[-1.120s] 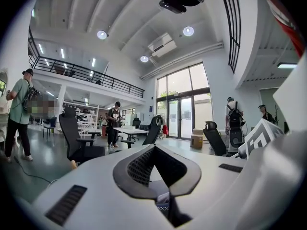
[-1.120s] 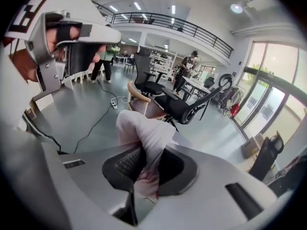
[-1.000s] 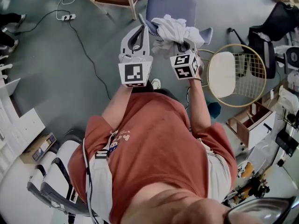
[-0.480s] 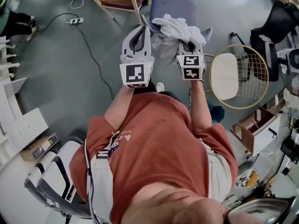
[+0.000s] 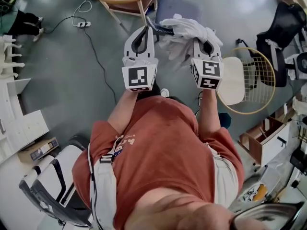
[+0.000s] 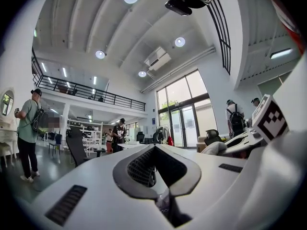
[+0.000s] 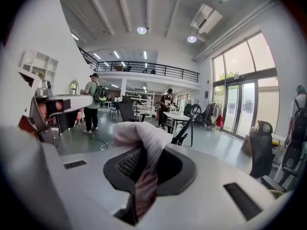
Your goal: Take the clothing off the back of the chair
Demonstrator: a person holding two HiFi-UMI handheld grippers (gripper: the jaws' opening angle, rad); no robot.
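The white clothing (image 5: pixel 187 30) is bunched up in the air between the two grippers, above the grey floor (image 5: pixel 67 71) and in front of a blue-grey chair (image 5: pixel 180 8). Whether it touches that chair cannot be told. The right gripper (image 5: pixel 201 42) is clamped tight on a thick fold, and in the right gripper view the cloth bulges up over the closed jaws and runs down through them. The left gripper (image 5: pixel 145 29) is closed too, pinching a dark striped edge of the same garment, which shows as only a sliver between its jaws in the left gripper view. Just right of the grippers stands a round wire chair (image 5: pixel 261 61) cradling a white cushion (image 5: pixel 235 78). Further right is an open box (image 5: pixel 261 138), whose contents cannot be made out.
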